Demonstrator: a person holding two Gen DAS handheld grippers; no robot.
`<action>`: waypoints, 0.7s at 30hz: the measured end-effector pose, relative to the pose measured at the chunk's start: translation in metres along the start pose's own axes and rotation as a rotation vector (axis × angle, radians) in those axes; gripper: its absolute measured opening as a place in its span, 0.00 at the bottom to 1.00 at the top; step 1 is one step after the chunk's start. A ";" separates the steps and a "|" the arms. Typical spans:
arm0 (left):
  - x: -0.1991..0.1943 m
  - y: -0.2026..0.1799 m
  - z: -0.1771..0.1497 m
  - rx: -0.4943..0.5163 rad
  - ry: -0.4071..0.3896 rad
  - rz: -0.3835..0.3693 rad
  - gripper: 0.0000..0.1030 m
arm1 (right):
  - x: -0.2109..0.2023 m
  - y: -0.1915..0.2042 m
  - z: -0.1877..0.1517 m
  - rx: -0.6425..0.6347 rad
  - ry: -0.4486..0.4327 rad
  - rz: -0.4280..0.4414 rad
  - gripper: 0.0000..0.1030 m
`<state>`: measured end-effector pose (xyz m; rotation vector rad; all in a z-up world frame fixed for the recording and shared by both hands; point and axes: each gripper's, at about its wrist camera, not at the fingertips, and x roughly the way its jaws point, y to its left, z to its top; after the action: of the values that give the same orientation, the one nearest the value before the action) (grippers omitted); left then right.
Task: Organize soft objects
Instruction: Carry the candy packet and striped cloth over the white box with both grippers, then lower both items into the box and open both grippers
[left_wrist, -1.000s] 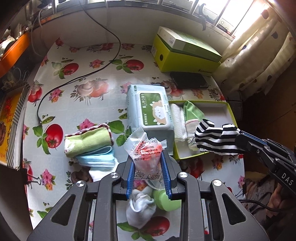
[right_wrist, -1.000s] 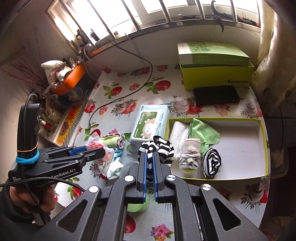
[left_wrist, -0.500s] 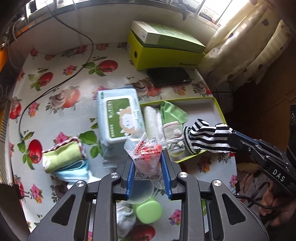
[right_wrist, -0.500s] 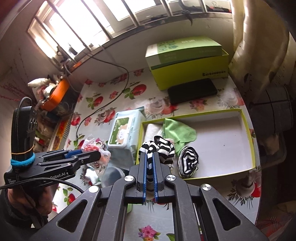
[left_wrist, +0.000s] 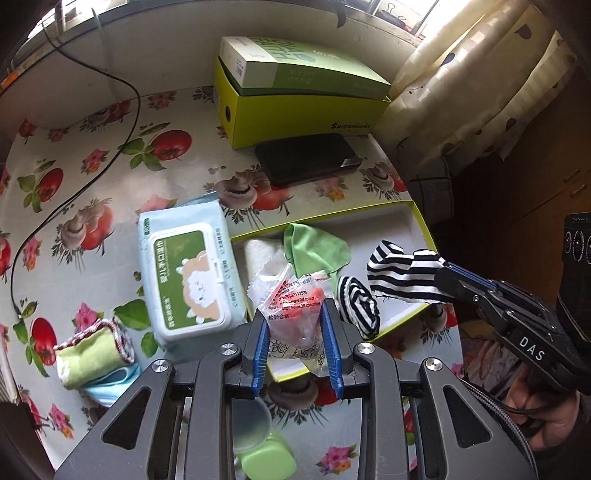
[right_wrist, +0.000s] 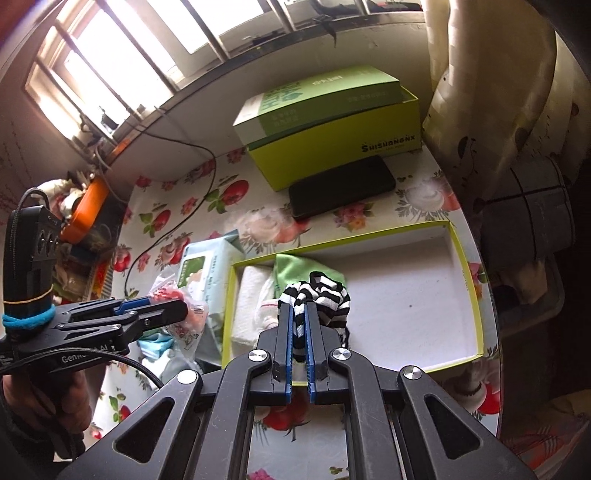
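Note:
My left gripper (left_wrist: 294, 317) is shut on a clear plastic packet with red contents (left_wrist: 295, 302), held above the near left corner of the shallow yellow-green tray (left_wrist: 421, 221). My right gripper (right_wrist: 300, 314) is shut on a black-and-white striped sock (right_wrist: 325, 295), hanging over the tray's (right_wrist: 476, 295) left half. In the tray lie a white folded cloth (left_wrist: 258, 254), a green cloth (left_wrist: 314, 247) and a second rolled striped sock (left_wrist: 358, 306). The held sock (left_wrist: 402, 277) shows at right in the left wrist view.
A wet-wipes pack (left_wrist: 184, 269) lies left of the tray. Rolled green and blue towels (left_wrist: 92, 354) sit at the near left. A green box (left_wrist: 303, 96) and a black flat case (left_wrist: 306, 158) stand behind. A green lidded jar (left_wrist: 266, 450) is below my left gripper. A cable (left_wrist: 74, 188) crosses the table.
Both grippers have moved right across the table toward the tray, each keeping its load. The striped sock now hangs over the tray's inside, and the packet is above the tray's near corner.

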<state>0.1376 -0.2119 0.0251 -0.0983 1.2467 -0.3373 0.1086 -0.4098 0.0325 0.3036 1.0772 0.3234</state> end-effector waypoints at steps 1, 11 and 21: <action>0.003 -0.001 0.002 0.001 0.004 -0.003 0.27 | 0.003 -0.004 0.001 0.005 0.001 -0.002 0.06; 0.030 -0.017 0.025 0.032 0.035 -0.017 0.27 | 0.028 -0.036 0.012 0.036 0.012 -0.024 0.06; 0.061 -0.038 0.048 0.060 0.063 -0.039 0.27 | 0.050 -0.065 0.017 0.050 0.019 -0.061 0.06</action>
<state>0.1926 -0.2715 -0.0054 -0.0606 1.2969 -0.4135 0.1527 -0.4506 -0.0256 0.3121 1.1119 0.2454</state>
